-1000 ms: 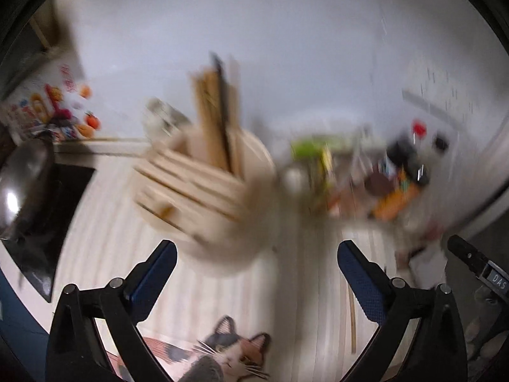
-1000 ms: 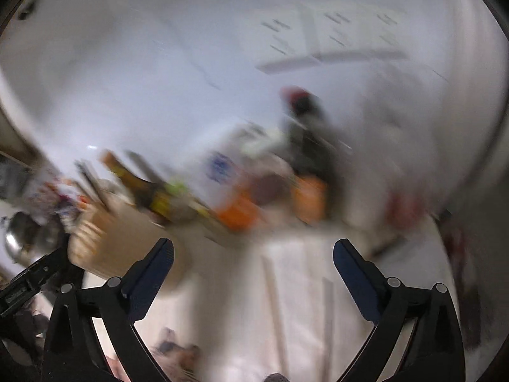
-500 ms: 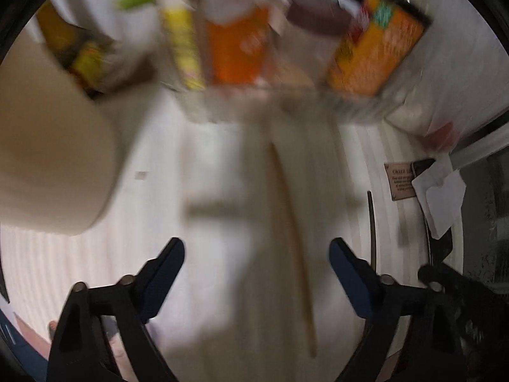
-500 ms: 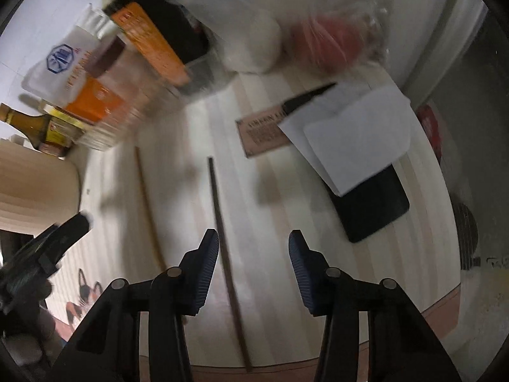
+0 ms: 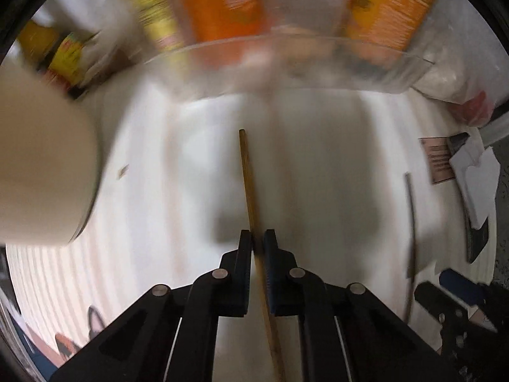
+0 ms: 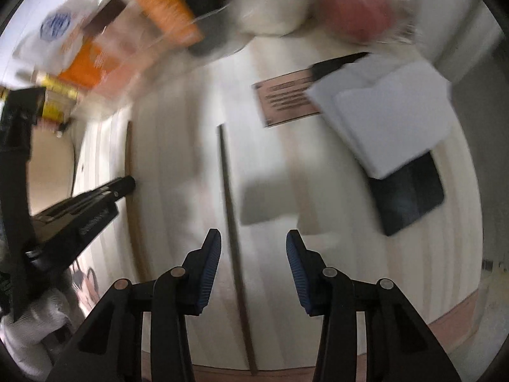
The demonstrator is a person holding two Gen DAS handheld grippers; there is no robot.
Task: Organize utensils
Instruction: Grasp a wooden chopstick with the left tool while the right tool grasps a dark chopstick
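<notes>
L gripper (image 5: 257, 238) jaws were pinched on a light wooden chopstick (image 5: 248, 178), w/ its far end pointed toward a blurred clear bin (image 5: 397, 73). R gripper (image 6: 253, 246) jaws were spread, w/ a dark chopstick (image 6: 229, 197) lain on the striped counter (image 6: 334, 254) between them, nearer the left finger. A beige utensil holder (image 5: 41, 165) was seen well left of the L gripper.

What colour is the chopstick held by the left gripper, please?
Light brown chopstick, clearest in the left wrist view.
</notes>
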